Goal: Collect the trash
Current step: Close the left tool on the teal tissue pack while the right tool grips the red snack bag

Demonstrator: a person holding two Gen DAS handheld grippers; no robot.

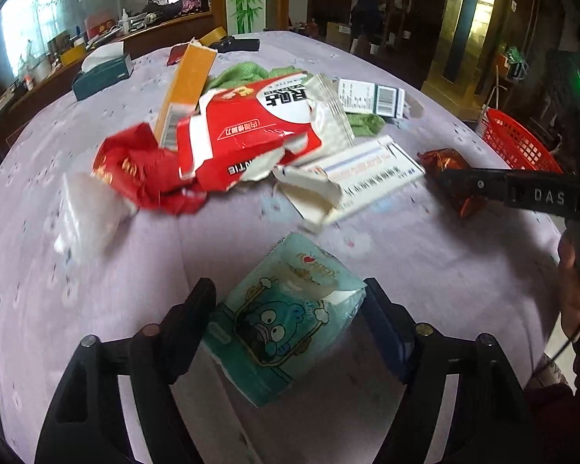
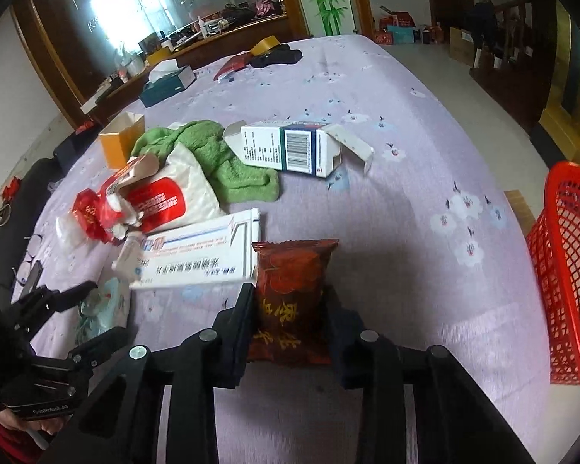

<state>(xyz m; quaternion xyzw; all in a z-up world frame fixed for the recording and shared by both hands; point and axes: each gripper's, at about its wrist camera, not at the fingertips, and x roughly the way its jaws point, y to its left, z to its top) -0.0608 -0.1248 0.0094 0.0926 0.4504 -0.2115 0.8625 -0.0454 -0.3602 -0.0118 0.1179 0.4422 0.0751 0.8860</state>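
A teal tissue pack (image 1: 286, 309) with a cartoon print lies on the lilac tablecloth (image 1: 425, 270), and my left gripper (image 1: 286, 297) is shut on it, both fingers against its sides. In the right wrist view that left gripper (image 2: 92, 309) shows at the lower left, around the same pack. My right gripper (image 2: 290, 305) is shut on a brown-red snack packet (image 2: 294, 294) that stands upright between its fingers. A heap of trash lies beyond: a torn red-and-white carton (image 1: 247, 127), a long white medicine box (image 2: 197, 255) and a red wrapper (image 1: 135, 170).
A red mesh basket (image 2: 564, 270) stands off the table's right edge. Farther back lie a blue-and-white box (image 2: 290, 147) with open flaps, a green cloth (image 2: 220, 162), an orange box (image 2: 120, 143) and a dark tissue box (image 2: 166, 85). A person's hand (image 1: 576, 290) holds the right gripper.
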